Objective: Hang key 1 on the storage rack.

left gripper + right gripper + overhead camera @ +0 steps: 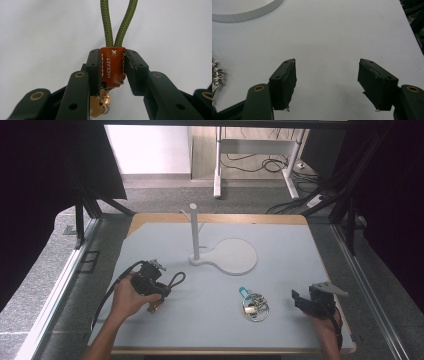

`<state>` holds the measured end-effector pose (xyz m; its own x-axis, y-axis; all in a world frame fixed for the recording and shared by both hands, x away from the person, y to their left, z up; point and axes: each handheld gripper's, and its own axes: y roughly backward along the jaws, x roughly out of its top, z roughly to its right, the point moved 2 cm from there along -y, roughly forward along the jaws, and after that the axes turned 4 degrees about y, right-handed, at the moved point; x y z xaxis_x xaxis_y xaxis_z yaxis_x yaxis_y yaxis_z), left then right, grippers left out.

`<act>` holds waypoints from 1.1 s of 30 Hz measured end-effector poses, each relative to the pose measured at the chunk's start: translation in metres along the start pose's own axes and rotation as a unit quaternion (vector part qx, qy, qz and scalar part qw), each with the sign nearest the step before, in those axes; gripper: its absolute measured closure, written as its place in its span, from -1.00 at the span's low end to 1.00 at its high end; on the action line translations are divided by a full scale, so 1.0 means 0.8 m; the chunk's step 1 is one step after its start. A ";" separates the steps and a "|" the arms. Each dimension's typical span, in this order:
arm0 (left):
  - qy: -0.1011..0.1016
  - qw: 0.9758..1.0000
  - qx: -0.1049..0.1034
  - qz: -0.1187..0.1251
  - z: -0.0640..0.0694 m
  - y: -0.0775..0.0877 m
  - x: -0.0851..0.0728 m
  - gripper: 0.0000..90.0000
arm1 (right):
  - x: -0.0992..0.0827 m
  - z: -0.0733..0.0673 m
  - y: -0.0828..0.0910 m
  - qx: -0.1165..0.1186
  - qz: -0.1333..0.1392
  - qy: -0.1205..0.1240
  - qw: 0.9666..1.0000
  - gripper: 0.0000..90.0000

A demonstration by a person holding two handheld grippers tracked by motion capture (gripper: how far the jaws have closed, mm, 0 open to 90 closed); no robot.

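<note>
Between left gripper (113, 72) fingers: orange leather tag (112, 67) clamped; right gripper (327, 82) fingers apart.

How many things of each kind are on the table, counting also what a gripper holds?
Keychain with green cord loop and brown leather tab, held in the left gripper: 1
Bunch of metal key rings with a blue piece: 1
White stand with post and round base: 1
Total: 3
The right gripper is open and holds nothing.
</note>
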<state>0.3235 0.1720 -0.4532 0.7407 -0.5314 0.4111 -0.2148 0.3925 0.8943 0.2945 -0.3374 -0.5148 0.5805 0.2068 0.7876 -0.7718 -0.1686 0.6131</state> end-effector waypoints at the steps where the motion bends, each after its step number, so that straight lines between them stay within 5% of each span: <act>1: -0.001 1.000 0.000 0.001 -0.001 0.003 0.000 0.48 | 0.000 0.000 0.000 0.000 0.000 0.001 1.000 -0.31; 33: -0.015 0.998 -0.005 0.063 -0.017 0.068 0.046 0.48 | 0.000 0.003 0.001 -0.003 0.004 0.000 1.000 -0.31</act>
<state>0.3479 0.1842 -0.3919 0.6883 -0.4994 0.5262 -0.2994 0.4651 0.8331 0.2947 -0.3399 -0.5143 0.5747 0.2060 0.7920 -0.7774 -0.1648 0.6070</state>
